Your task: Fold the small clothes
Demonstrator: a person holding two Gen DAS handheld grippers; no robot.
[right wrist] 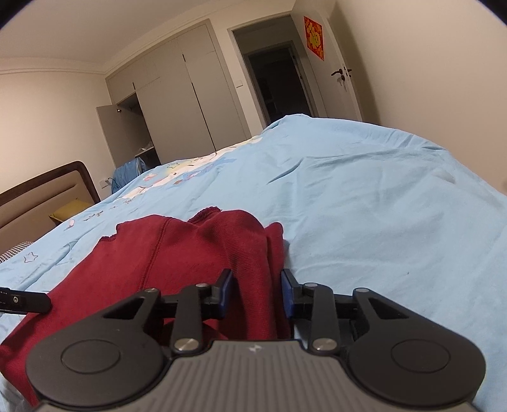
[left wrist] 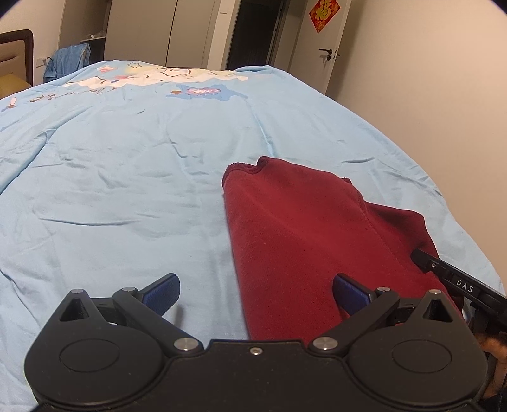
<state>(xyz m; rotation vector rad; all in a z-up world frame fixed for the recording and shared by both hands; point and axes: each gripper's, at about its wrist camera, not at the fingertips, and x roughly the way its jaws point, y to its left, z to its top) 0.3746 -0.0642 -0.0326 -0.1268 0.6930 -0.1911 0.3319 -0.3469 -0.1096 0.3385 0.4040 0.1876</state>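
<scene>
While the right gripper (right wrist: 257, 293) pinches a bunched fold of the red garment (left wrist: 304, 228) lying on the bed (left wrist: 126, 177), the wide-open left gripper (left wrist: 256, 293) should take the near edge so both lift evenly.

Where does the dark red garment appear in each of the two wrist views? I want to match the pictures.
Left wrist view: the dark red garment lies right of centre on the light blue bedcover.
Right wrist view: the garment fills the lower left and centre; a bunched ridge runs between the right gripper pads.
Shared landmark: the red door decoration.
</scene>
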